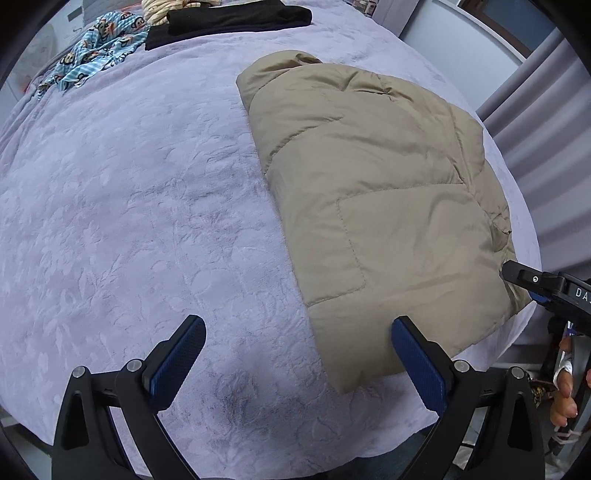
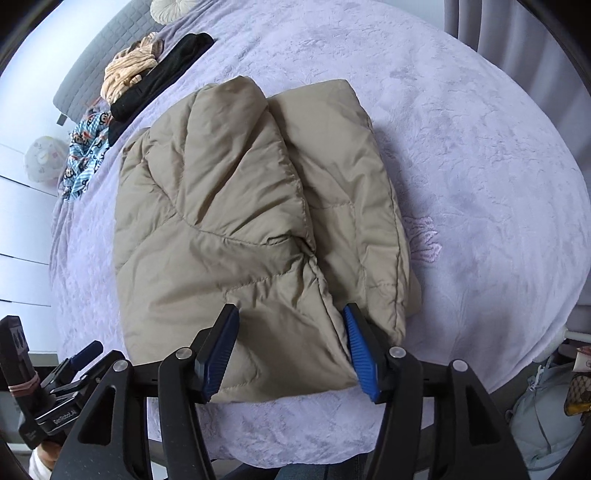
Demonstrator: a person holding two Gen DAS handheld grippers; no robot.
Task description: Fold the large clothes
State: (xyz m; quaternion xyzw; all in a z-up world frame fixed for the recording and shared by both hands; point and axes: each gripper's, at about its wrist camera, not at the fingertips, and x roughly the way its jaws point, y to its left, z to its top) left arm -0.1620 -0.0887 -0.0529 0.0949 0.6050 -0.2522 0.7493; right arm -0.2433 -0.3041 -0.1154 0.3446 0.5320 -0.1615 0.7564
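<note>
A beige puffer jacket (image 1: pixel 373 206) lies folded on the lilac bed cover (image 1: pixel 129 203); it also shows in the right wrist view (image 2: pixel 236 229). My left gripper (image 1: pixel 299 328) is open and empty, low over the bed at the jacket's near left corner, its right finger over the jacket's edge. My right gripper (image 2: pixel 290 317) is open, its fingers standing on either side of a fold at the jacket's near edge, not closed on it. The right gripper also shows at the right edge of the left wrist view (image 1: pixel 517 277).
Folded black clothes (image 1: pixel 236 18), a cream patterned garment (image 2: pixel 129 74) and a blue monkey-print garment (image 1: pixel 96 48) lie at the far side of the bed. Curtains (image 1: pixel 546 140) hang to the right. Bags (image 2: pixel 550 413) sit on the floor by the bed's near right.
</note>
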